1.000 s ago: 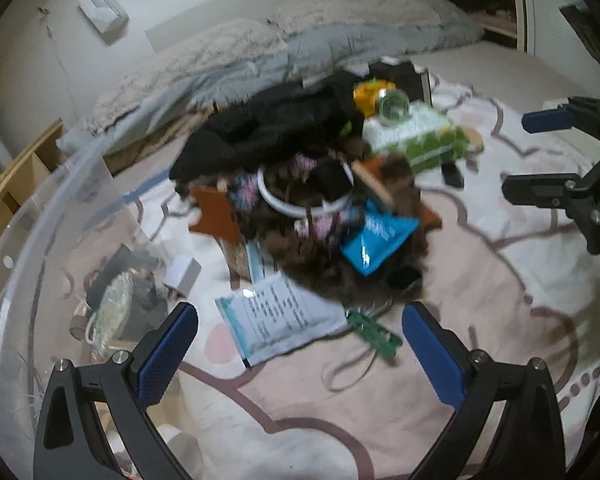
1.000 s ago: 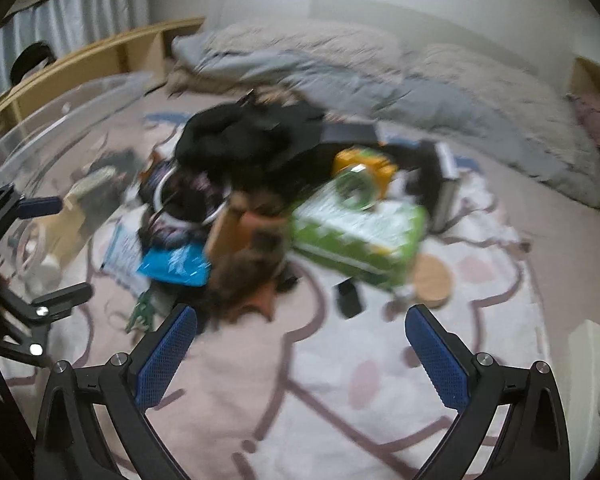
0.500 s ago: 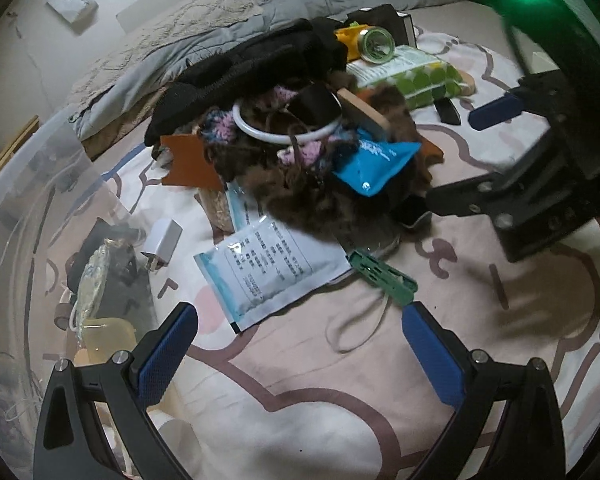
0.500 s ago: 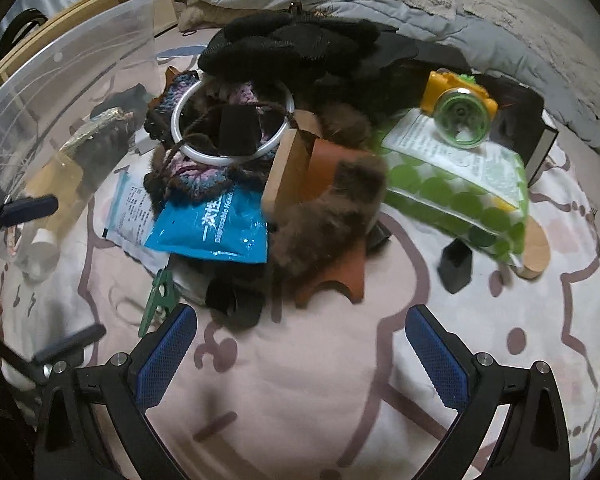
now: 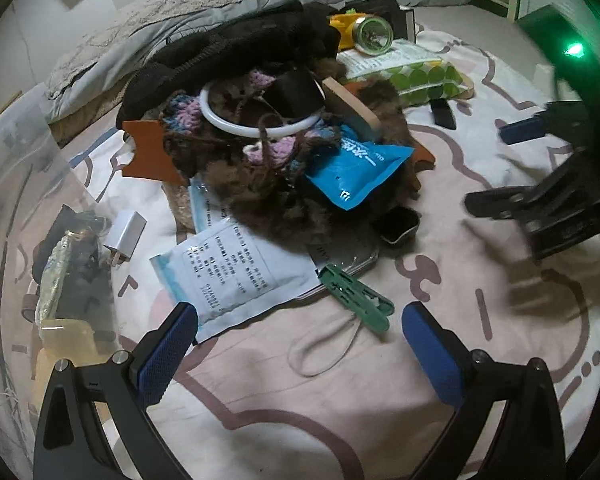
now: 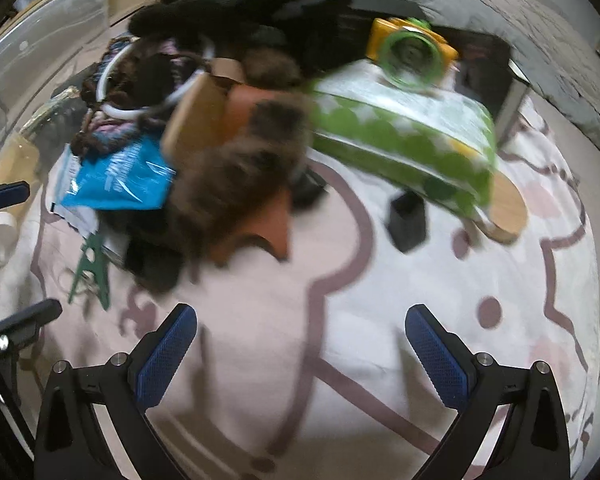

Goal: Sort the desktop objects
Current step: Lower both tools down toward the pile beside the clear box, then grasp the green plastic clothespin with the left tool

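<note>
Left claw (image 5: 300,344), fingers spread wide apart & holding nothing, is hovering over a patterned bedsheet (image 5: 340,420) just short of a green clip (image 5: 354,298) and a white sachet (image 5: 236,272). Behind them the pile is sitting unsorted: blue packet (image 5: 358,170), white ring (image 5: 260,120), brown furry item (image 5: 260,204), black clothing (image 5: 228,44). A clear plastic bin (image 5: 24,208) at left is already holding a few items, so sorting looks barely begun. Open sheet lies in front of the pile; the right claw (image 5: 540,168) is crowding the far side.

Right wrist view, blurred: right claw (image 6: 300,344), also gaping & empty, is facing the pile w/ a green dotted pack (image 6: 404,140), yellow toy camera (image 6: 412,48) and small black object (image 6: 408,220). Bare sheet to the right is giving room; bin rim is at left.
</note>
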The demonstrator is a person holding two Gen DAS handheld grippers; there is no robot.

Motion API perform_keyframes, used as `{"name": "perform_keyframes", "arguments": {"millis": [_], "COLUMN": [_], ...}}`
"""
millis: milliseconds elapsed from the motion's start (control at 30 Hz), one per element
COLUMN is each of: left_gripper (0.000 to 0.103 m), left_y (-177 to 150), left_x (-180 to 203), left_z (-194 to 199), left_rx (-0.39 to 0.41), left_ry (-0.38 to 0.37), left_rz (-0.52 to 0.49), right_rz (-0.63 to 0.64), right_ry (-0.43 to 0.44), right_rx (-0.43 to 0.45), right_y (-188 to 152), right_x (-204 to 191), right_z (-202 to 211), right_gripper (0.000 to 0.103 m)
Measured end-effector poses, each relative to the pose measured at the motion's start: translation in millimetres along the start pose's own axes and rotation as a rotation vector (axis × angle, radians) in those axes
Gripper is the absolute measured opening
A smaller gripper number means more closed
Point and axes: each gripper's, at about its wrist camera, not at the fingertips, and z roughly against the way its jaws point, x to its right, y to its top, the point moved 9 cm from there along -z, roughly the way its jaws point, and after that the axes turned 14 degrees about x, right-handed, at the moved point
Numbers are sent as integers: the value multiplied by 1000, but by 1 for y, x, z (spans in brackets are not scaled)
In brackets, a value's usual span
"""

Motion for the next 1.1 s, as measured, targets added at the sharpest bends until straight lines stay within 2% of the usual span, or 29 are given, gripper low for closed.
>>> {"name": "perform_keyframes", "arguments": {"millis": [100,267,567,700,833,933,1100], "left_gripper": [103,103,103,103,103,103,103], "left_y": [-3,-8,-30,-35,-32,-25,-19], "left_x": [2,-3,-41,-50,-46,-40,-29], "left_z": [-11,-22,-22,-15,-5,-1,6], "left_rx": [-25,-46,-81,-71,-33,-9,15], "left_ry": [22,74,166,158,93,55,7], "left_rz": [-9,-67,-57,-28,-2,6,7], "right_rz": [-53,-43,-24,1,26,38,72], "right_ry": [19,25,94,117,139,151,116], "right_rx": [-5,21,33,31,21,17,-2], "right_y": [-4,-1,9,17,12,20,26], "right_x": [11,17,-14,-30,-60,-61,-75], "right_z": [7,16,19,14,10,-2,-26], "right_gripper": [103,103,103,103,103,103,103]}}
